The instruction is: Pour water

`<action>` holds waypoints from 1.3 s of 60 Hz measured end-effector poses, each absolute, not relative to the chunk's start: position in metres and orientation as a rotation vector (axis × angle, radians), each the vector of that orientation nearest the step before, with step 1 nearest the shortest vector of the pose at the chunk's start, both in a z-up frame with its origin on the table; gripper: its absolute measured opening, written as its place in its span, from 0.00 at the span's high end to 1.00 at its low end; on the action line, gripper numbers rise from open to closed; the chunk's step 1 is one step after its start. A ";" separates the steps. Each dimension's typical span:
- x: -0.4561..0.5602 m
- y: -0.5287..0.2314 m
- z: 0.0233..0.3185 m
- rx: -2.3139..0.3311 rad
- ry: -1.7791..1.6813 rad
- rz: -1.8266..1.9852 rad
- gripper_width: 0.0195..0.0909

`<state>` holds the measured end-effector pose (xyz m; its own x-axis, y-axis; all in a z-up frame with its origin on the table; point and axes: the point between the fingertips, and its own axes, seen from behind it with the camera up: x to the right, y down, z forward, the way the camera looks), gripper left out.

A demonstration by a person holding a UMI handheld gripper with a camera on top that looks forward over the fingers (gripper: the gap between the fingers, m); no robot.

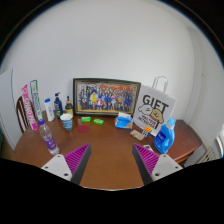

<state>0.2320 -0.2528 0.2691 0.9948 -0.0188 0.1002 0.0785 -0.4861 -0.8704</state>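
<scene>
Pouring hasn't begun, I judge: my gripper [110,160] hangs spread apart, grasping nothing, while the water bottle [47,136] stands beyond its fingers on the table [110,145], near a cup [67,121].

A home: framed group photo [106,97] and gift bag [154,109] on wooden table [105,150]

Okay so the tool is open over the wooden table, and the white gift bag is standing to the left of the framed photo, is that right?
Not quite. The gripper view shows the gift bag standing to the right of the framed photo, not the left. The rest holds: the tool is open over the wooden table.
</scene>
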 end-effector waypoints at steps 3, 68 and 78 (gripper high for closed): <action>0.225 -0.254 0.262 -2.086 -0.045 -0.119 0.08; -0.094 -0.098 0.079 -1.911 -0.069 0.001 0.56; -0.098 -0.098 0.082 -1.905 -0.083 0.020 0.75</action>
